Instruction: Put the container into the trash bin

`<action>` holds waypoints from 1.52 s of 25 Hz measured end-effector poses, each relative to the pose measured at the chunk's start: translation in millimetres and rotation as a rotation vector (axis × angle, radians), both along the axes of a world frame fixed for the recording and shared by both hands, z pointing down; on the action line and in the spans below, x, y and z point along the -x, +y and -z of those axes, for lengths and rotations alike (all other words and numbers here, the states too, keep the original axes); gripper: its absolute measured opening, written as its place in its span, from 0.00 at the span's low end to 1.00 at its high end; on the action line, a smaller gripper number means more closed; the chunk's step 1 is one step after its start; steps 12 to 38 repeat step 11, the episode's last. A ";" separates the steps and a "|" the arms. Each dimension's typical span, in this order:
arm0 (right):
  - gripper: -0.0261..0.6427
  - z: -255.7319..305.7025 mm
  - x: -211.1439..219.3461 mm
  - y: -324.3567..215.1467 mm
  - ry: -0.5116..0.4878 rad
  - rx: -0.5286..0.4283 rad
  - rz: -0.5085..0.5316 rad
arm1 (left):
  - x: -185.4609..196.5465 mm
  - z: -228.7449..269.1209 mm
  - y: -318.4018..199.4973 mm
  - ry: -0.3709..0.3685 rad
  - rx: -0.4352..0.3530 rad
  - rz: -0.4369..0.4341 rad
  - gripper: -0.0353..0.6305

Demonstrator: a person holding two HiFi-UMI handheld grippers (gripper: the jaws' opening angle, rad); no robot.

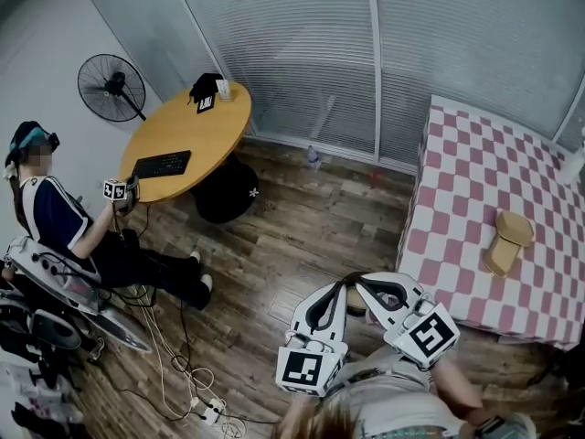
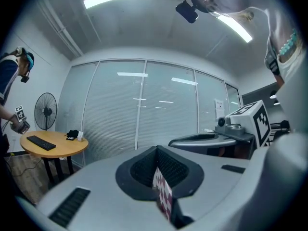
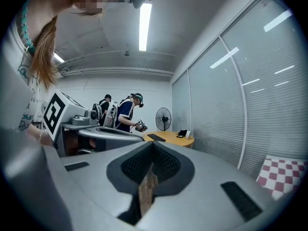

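We hold both claws level and side by side over the wood-plank floor (image 1: 302, 218); the left gripper (image 1: 336, 293) has its ribbed black pads pressed together on nothing; the right gripper (image 1: 367, 283) is likewise closed and empty; the container (image 1: 508, 240), a tan, matte, round-cornered shell, lies well apart on the pink-and-white checked tablecloth (image 1: 466, 172).
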State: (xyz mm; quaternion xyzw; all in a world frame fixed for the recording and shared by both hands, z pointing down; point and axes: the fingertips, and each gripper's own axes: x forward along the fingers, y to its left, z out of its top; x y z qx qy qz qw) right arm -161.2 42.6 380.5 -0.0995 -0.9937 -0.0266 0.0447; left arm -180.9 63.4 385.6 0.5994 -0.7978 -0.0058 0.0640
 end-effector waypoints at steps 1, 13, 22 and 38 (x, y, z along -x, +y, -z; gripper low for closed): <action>0.03 0.1 0.3 0.2 0.001 -0.001 0.001 | 0.6 0.1 0.1 0.001 0.001 0.000 0.06; 0.03 -1.2 -0.4 1.3 0.011 -0.004 0.010 | -2.2 -2.3 -0.2 0.010 -0.004 0.000 0.06; 0.03 -1.2 -0.4 1.3 0.011 -0.004 0.010 | -2.2 -2.3 -0.2 0.010 -0.004 0.000 0.06; 0.03 -1.2 -0.4 1.3 0.011 -0.004 0.010 | -2.2 -2.3 -0.2 0.010 -0.004 0.000 0.06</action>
